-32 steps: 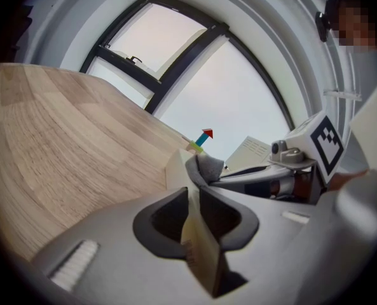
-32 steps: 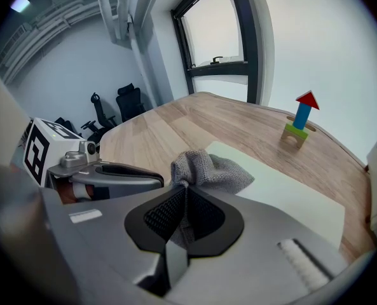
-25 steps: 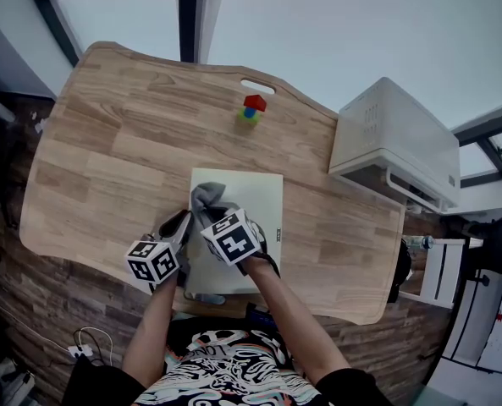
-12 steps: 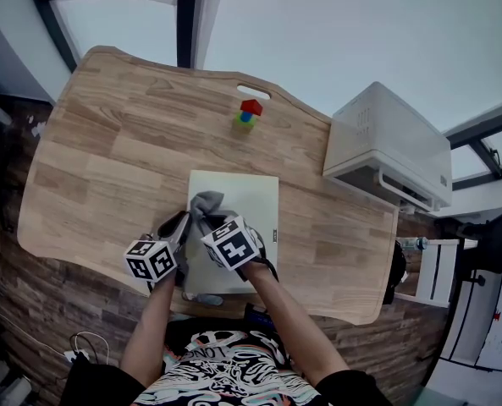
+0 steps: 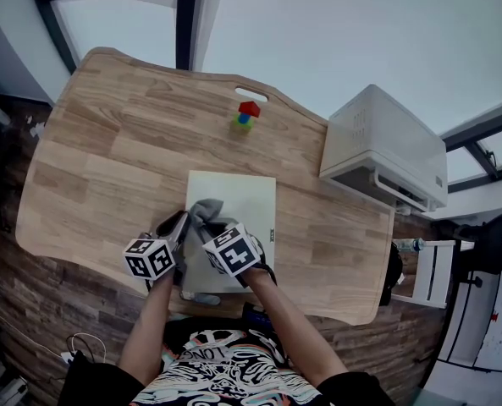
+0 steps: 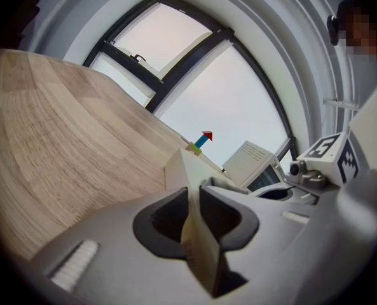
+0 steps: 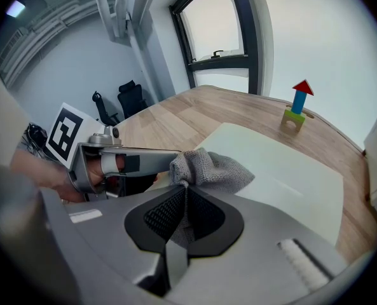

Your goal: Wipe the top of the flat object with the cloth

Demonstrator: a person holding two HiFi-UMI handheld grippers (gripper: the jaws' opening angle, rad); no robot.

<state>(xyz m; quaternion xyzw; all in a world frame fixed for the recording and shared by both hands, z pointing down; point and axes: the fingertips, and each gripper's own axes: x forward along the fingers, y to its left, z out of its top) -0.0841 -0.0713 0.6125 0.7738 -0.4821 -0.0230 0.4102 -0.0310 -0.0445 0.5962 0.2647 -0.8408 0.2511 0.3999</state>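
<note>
A pale flat board (image 5: 249, 194) lies on the wooden table (image 5: 107, 142), close to its near edge. My left gripper (image 5: 181, 224) is shut on the board's left edge, and in the left gripper view the board (image 6: 177, 169) runs straight between the jaws of that gripper (image 6: 193, 194). A grey cloth (image 5: 205, 210) rests bunched on the board's near-left part. My right gripper (image 5: 214, 226) is shut on it from above. In the right gripper view the cloth (image 7: 212, 170) bulges out in front of that gripper (image 7: 185, 194) onto the board (image 7: 283, 170).
A small toy block tower (image 5: 248, 113) with a red top stands on the table beyond the board. A white box-shaped appliance (image 5: 382, 146) sits at the table's right end. The left gripper (image 7: 121, 161) lies just left of the cloth.
My right gripper has drawn the cloth a little along the board toward the person. The left gripper has kept its hold on the board's edge.
</note>
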